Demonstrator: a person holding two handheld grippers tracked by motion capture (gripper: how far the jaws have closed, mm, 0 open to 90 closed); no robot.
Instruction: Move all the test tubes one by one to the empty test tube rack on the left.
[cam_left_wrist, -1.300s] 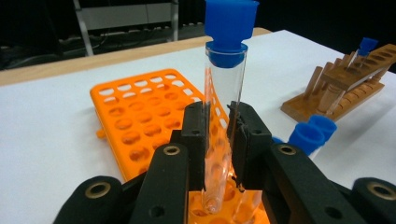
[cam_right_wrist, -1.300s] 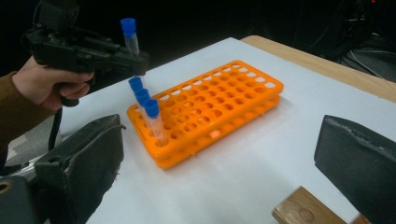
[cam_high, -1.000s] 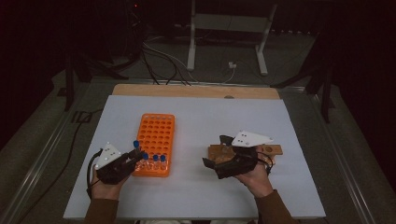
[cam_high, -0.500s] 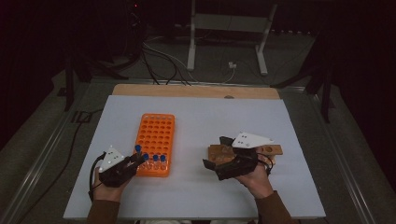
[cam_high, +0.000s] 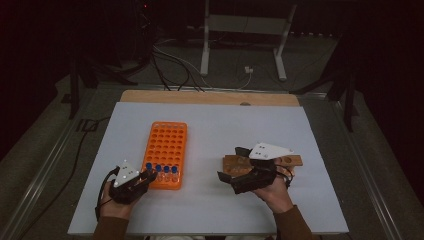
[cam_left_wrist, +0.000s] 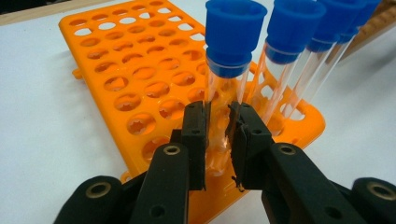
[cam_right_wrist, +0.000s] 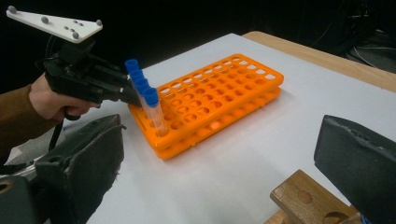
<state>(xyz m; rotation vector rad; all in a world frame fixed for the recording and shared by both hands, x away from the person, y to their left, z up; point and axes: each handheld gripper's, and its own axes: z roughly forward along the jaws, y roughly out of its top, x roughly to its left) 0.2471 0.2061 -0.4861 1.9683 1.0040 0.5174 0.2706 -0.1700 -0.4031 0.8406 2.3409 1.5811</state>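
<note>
The left gripper (cam_left_wrist: 219, 135) is clamped on a blue-capped tube (cam_left_wrist: 227, 79) standing in the near row of the orange rack (cam_high: 166, 150), the end one of four. The right gripper (cam_high: 235, 165) rests with jaws wide apart over a wooden block (cam_high: 290, 161). Since a second ago the left hand has edged slightly toward the rack; no writing is legible.

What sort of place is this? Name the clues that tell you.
Probably a lab-style test bench: an orange tube rack holding blue-capped tubes on a white table, with cables trailing on the dark floor behind.
</note>
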